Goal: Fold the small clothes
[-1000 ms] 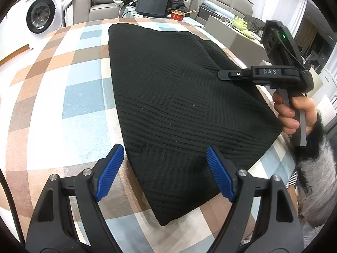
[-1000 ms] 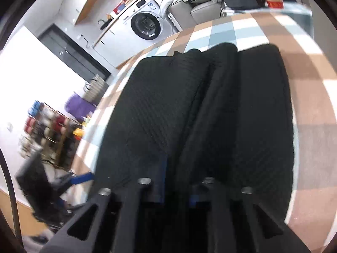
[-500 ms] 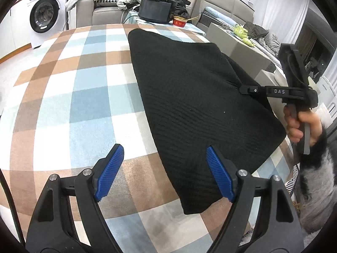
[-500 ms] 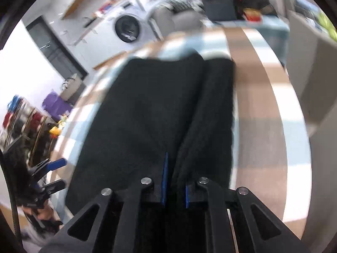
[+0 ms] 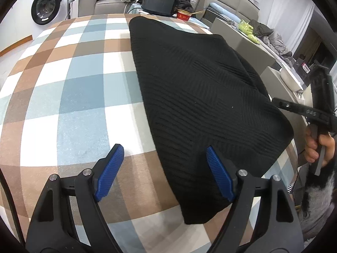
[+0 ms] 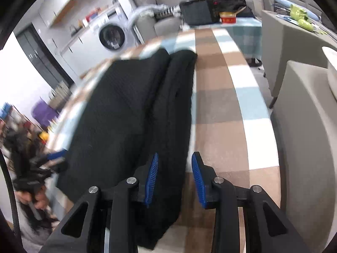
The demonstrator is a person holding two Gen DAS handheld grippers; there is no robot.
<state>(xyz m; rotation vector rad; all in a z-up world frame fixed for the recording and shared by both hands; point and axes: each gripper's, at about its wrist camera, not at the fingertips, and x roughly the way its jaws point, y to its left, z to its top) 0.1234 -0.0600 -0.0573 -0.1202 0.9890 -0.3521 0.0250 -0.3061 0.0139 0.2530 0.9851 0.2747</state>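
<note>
Released since the earlier frame, the garment was left folded on the checked cloth, and the right gripper was drawn back with jaws opening, the garment's edge lying between them unpinched. Its long axis ran away from both tools; its near corner lay beside the left gripper, held wide and empty.
</note>
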